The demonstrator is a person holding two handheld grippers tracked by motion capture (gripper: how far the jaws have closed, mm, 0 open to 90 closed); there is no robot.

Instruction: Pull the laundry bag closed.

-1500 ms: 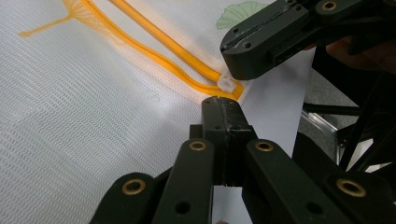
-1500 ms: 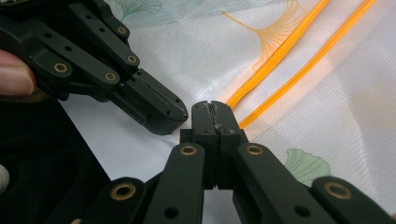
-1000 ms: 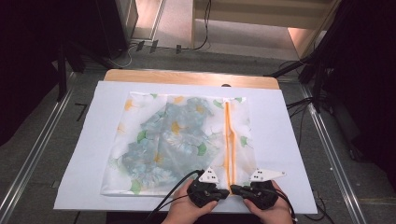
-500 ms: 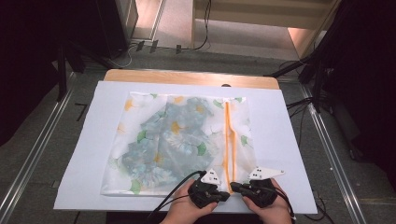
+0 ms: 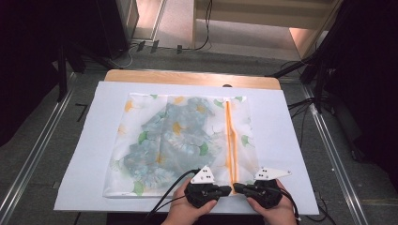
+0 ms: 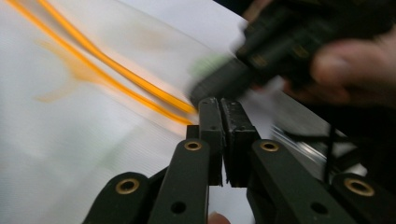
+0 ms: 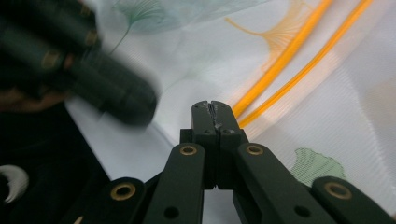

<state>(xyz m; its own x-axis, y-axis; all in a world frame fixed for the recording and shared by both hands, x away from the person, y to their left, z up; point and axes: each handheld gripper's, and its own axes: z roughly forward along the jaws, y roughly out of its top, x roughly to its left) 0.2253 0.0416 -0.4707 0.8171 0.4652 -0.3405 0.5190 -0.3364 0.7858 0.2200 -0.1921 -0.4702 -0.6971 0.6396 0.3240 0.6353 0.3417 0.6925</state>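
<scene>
- High view: a translucent floral-print bag [image 5: 178, 140] lies flat on a white sheet [image 5: 281, 140] covering the bench [image 5: 187, 77]. An orange double strip [image 5: 229, 136] runs along the bag's right part, from far edge to near edge.
- High view: the left hand-held gripper [image 5: 227, 189] and right hand-held gripper [image 5: 236, 187] sit at the bench's near edge, tips pointing at each other and nearly meeting at the near end of the orange strip. A hand [image 5: 187, 213] holds the left one, another hand [image 5: 270, 213] the right.
- Left gripper view: the left hand-held gripper [image 6: 222, 105] has its jaws pressed almost together, a thin slit between them. Whether bag material is caught cannot be told. The tips lie at the end of the orange strip [image 6: 107, 65]; the other gripper [image 6: 261, 51], blurred, is just beyond.
- Right gripper view: the right hand-held gripper [image 7: 211, 105] has its jaws fully closed; any hold on the bag [image 7: 327, 107] cannot be told. The orange strip [image 7: 289, 51] runs off from beside the tips.
</scene>
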